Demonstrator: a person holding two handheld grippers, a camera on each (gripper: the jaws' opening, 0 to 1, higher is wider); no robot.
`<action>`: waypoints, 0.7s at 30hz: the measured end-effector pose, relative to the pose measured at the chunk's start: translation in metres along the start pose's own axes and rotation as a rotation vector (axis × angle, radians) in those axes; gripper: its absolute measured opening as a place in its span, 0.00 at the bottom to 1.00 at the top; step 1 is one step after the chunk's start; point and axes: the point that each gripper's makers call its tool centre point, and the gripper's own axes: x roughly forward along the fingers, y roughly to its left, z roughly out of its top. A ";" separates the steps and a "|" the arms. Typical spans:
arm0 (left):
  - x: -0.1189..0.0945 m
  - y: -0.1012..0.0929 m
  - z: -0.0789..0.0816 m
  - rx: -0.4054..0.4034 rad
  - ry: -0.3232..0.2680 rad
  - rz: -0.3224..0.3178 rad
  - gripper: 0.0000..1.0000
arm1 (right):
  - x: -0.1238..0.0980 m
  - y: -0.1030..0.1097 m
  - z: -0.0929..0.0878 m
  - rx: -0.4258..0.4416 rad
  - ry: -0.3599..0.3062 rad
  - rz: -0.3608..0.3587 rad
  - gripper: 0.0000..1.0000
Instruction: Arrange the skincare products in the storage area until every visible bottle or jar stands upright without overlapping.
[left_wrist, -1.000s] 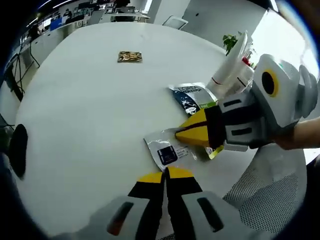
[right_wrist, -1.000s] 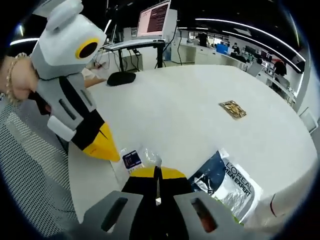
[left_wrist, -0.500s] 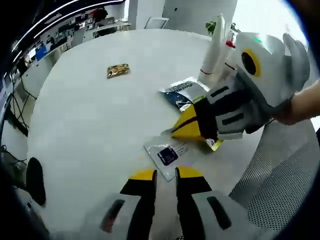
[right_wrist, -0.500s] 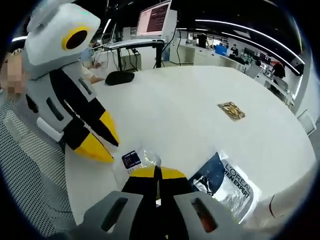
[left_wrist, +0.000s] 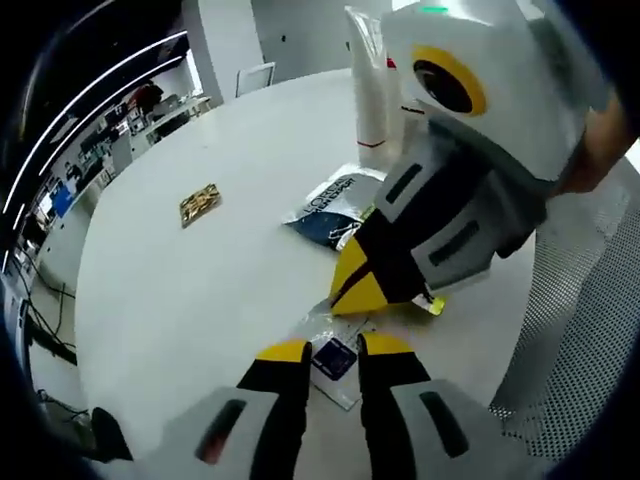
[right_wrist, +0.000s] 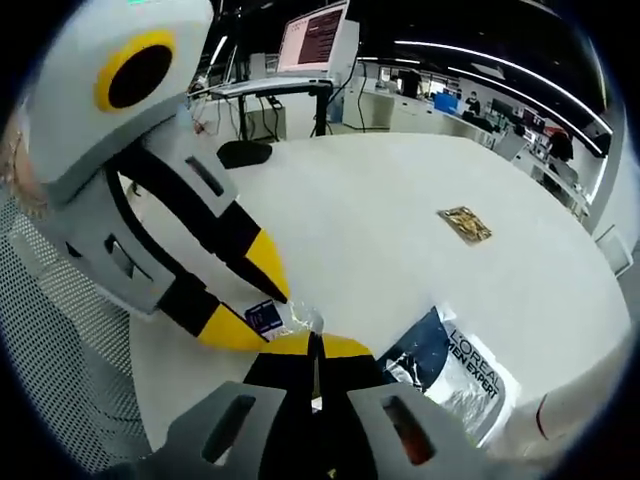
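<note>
A small clear sachet (left_wrist: 333, 360) with a dark blue label lies near the white table's (left_wrist: 200, 290) edge. My left gripper (left_wrist: 335, 345) is open, its yellow tips on either side of the sachet. My right gripper (left_wrist: 352, 293) comes in from the right, shut on the sachet's far edge. In the right gripper view the sachet (right_wrist: 267, 318) lies just ahead of my shut right gripper (right_wrist: 312, 345), with the open left gripper (right_wrist: 255, 305) straddling it. A L'Oreal packet (left_wrist: 335, 195) lies flat beyond, and white tubes (left_wrist: 375, 80) stand upright behind it.
A small gold sachet (left_wrist: 200, 203) lies alone further out on the table. A mesh office chair (left_wrist: 580, 330) stands at the table's edge. A black mouse (right_wrist: 243, 153) and a monitor (right_wrist: 315, 35) are at the far side. The L'Oreal packet (right_wrist: 455, 370) lies beside my right gripper.
My left gripper has opened from shut and closed in on the small sachet, so its tips now straddle it. The right gripper has stayed shut at the sachet's edge.
</note>
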 end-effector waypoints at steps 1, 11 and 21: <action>0.000 0.000 0.000 0.004 -0.002 0.001 0.21 | 0.000 0.000 0.000 -0.004 -0.001 0.002 0.01; -0.002 0.000 0.000 -0.012 0.009 0.017 0.19 | -0.019 -0.015 0.004 -0.032 -0.067 -0.038 0.08; -0.003 0.000 0.002 -0.056 0.001 0.029 0.23 | -0.044 -0.010 0.002 -0.076 -0.097 -0.042 0.20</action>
